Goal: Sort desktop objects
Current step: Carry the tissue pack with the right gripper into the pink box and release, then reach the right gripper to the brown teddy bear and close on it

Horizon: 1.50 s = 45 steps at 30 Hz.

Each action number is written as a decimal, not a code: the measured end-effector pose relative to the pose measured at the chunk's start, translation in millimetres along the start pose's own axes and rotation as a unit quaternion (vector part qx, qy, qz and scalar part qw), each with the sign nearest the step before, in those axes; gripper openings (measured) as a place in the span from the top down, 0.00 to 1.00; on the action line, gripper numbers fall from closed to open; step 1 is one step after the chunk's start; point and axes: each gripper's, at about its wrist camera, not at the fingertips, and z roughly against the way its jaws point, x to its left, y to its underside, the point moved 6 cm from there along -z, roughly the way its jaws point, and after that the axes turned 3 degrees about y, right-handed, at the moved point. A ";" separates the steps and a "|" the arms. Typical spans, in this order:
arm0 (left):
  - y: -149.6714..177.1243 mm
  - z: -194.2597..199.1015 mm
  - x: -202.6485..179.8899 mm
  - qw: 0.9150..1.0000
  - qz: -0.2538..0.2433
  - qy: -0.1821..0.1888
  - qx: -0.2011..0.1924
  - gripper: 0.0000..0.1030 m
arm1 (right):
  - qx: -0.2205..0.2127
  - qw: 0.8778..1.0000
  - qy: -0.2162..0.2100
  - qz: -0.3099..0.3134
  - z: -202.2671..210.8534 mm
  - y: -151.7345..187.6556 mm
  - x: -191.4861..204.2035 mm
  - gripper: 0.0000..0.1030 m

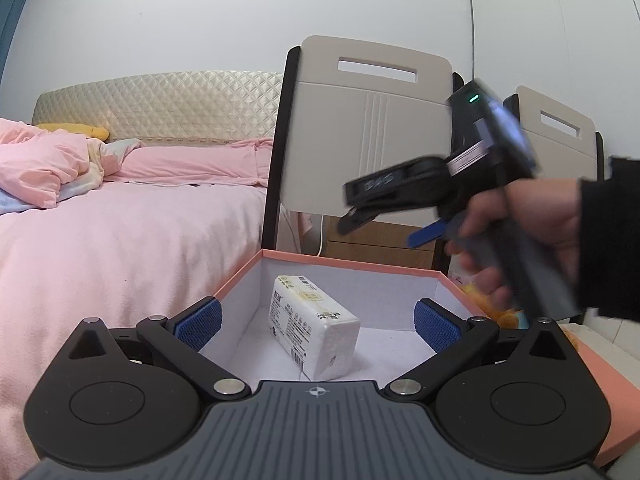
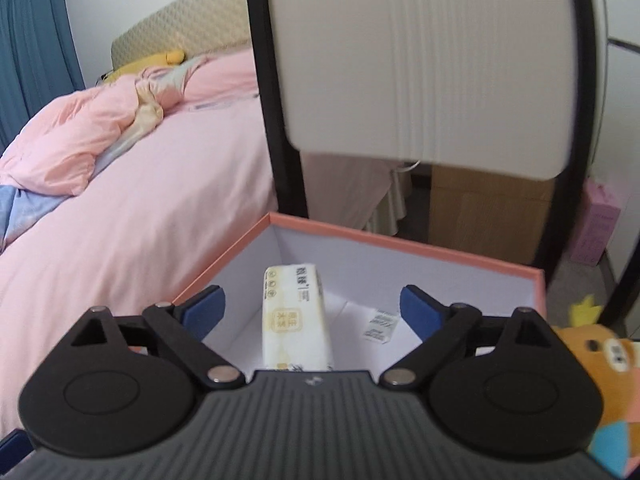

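Tissues, one wrapped pack [image 1: 314, 326], are seen lying inside the pink-rimmed box [image 1: 348, 265] beside a small sachet [image 2: 380, 326]. The left gripper [image 1: 318, 322] is spread wide and empty above the box. The right gripper [image 2: 314, 312], held in a hand [image 1: 524, 232], is likewise spread wide, with nothing gripped.

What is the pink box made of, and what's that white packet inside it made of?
The box looks like stiff matte cardboard: thin straight walls, pink outside, plain white inside. The tissue pack seems to be soft paper tissues in thin shiny plastic film: printed wrapper, slight gloss, squashy corners. I can't be sure without touching.
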 end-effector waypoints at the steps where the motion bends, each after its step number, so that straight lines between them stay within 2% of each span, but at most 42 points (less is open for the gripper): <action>1: 0.5 0.0 -0.9 1.000 -0.001 0.001 0.001 0.00 | -0.009 1.000 0.002 -0.002 12.5 -0.5 -3.1 0.07; 10: 5.4 0.3 -9.2 1.000 -0.007 0.007 0.008 0.00 | -0.089 0.995 0.032 -0.030 116.9 14.5 -43.0 0.07; 16: 8.8 1.2 -14.4 1.000 -0.012 0.009 0.012 0.00 | -0.133 0.988 0.056 -0.051 169.0 46.0 -72.5 0.07; 23: 11.2 3.9 -19.9 1.000 -0.027 0.004 0.008 0.00 | -0.179 0.978 0.092 -0.049 208.4 92.3 -94.0 0.04; 25: 12.4 3.3 -21.9 0.999 -0.032 0.001 0.007 0.00 | -0.186 0.977 0.097 -0.044 214.9 107.2 -99.1 0.00; 29: 15.5 2.9 -26.3 0.999 -0.039 0.000 0.005 0.00 | -0.192 0.974 0.112 -0.032 218.4 136.7 -109.5 0.00; 37: 25.9 -2.1 -40.2 0.998 -0.056 0.003 0.014 0.00 | -0.174 0.972 0.152 -0.034 206.8 189.6 -127.4 0.00; 40: 28.2 -2.0 -44.8 0.997 -0.070 0.002 0.015 0.00 | -0.168 0.973 0.152 -0.040 203.3 201.1 -131.2 0.00; 45: 29.8 -2.6 -44.9 0.997 -0.073 -0.002 0.016 0.00 | -0.173 0.972 0.149 -0.051 205.3 200.8 -134.4 0.00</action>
